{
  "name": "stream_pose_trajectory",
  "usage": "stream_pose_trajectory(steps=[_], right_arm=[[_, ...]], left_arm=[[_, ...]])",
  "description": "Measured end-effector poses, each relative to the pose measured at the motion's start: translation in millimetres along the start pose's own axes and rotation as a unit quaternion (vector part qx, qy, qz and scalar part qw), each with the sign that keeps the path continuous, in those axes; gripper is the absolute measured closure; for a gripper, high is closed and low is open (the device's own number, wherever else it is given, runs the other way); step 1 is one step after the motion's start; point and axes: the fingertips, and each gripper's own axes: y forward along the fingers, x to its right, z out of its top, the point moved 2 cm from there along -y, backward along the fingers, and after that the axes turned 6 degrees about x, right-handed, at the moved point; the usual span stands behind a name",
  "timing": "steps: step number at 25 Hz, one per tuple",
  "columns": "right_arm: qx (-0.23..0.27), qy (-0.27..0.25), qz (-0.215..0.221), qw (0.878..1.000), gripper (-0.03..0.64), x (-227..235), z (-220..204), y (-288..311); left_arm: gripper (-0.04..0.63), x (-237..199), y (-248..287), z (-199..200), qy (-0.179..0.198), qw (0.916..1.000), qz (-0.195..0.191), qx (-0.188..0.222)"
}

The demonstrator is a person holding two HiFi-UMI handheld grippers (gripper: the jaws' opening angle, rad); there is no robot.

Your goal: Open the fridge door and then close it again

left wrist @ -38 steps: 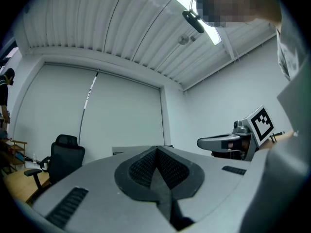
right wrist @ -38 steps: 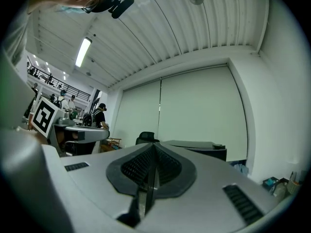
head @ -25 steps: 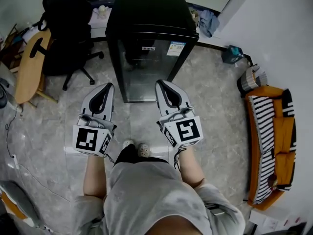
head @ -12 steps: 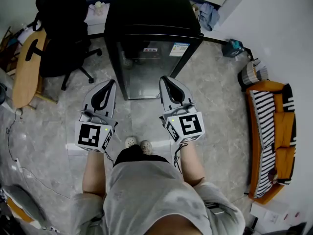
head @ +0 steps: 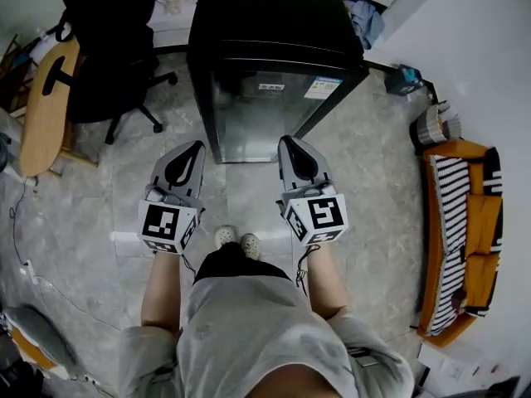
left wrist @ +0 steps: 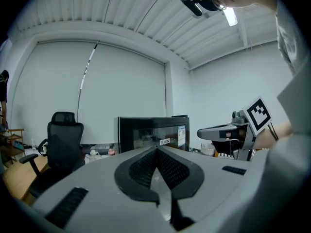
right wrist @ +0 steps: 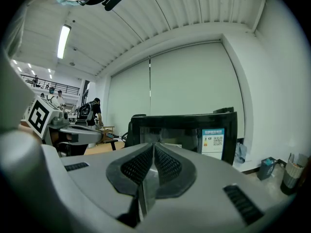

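Item 1: a wooden tabletop [head: 46,106] is being shown at the far left of the head view, with a black office chair [head: 104,48] standing just beside it.

Item 2: the left tool [head: 193,149] is being held above the grey floor [head: 91,197] and pointed toward the fridge. In the left gripper view its jaws are being pressed together, clenched on nothing.

Item 3: 2 light shoes [head: 236,240] are being seen on the floor between the 2 tools, below the person's shorts.

Item 4: the fridge [head: 265,23], black, is standing straight ahead of both tools and apart from them, near the chair. Its glass door [head: 261,118] is being shown shut, flush with the cabinet, and a label [head: 322,87] is being carried at its upper right corner.

Item 5: the right tool [head: 289,143] is being held alongside the left one. In the right gripper view its jaws are likewise being clenched, with nothing between them.

Item 6: a teal box [head: 404,79], a round bin [head: 431,124] and an orange sofa [head: 460,239] with a striped cushion are being shown along the right wall.
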Motion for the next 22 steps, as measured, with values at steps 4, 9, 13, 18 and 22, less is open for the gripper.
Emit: stream_pose_trajectory(steps=[4,9,13,18,22], right_arm=[[-0.012,0.008,-0.001,1.0,0.592,-4,-12,11],[-0.021,0.01,-0.005,1.0,0.592,-5,-20,16],[-0.022,0.008,-0.01,1.0,0.592,-5,-21,20],[-0.028,0.003,-0.02,0.999,0.592,-3,-23,24],[-0.034,-0.002,-0.031,0.999,0.592,-1,-25,26]], left_arm=[[0.581,-12,5,-21,-0.016,0.9996,-0.005,-0.024],[0.581,-25,15,-46,-0.025,0.9984,-0.018,-0.048],[0.578,-43,29,-69,-0.017,0.9965,-0.029,-0.076],[0.491,-72,51,-102,-0.037,0.992,-0.043,-0.113],[0.47,-86,75,-124,-0.027,0.9877,-0.061,-0.142]])
